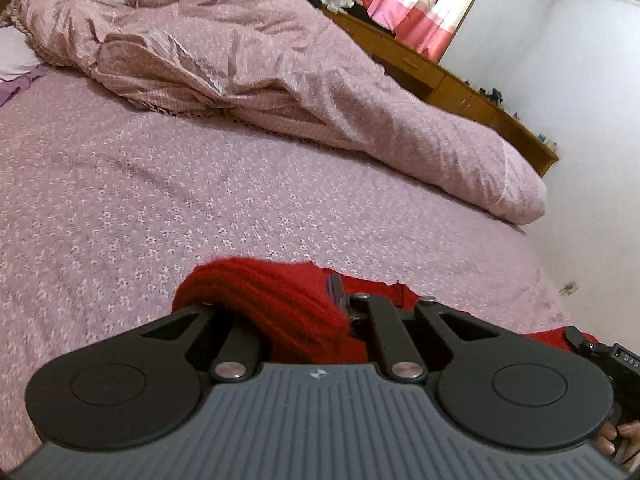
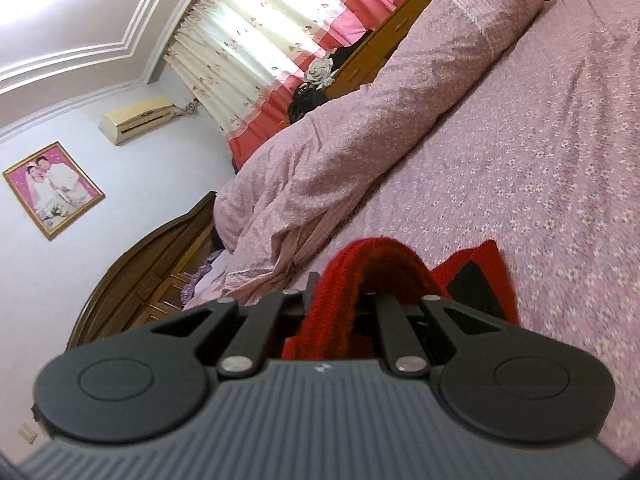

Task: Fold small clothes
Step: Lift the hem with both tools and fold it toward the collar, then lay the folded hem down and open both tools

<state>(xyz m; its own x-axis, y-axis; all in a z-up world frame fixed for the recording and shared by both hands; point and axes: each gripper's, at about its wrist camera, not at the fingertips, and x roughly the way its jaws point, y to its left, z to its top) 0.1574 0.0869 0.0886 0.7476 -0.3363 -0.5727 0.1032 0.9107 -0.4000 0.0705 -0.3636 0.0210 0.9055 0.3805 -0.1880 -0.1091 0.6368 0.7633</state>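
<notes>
Both grippers are clamped on the same red knitted garment point(image 1: 280, 304), each with its jaws pressed together on a bunched edge of the wool. In the left wrist view the left gripper point(image 1: 320, 312) has the thick ribbed knit heaped over its jaws from about ten o'clock to twelve o'clock, and more red cloth trails off toward three o'clock, where part of the other gripper and a person's fingers point(image 1: 612, 440) show at the frame's lower right edge. In the right wrist view the right gripper point(image 2: 340, 308) holds a fold of the knit arching up at twelve o'clock, and the rest of the garment, with a black patch on it, lies on the bed point(image 2: 540, 140) at about two o'clock.

The garment's long axis seems to run from one gripper to the other, so neither hand is nearer; each has its own end. The coming move likely turns on carrying both ends the same way across the open sheet at twelve o'clock, short of the rolled quilt point(image 1: 280, 60).

No containers are in view.
</notes>
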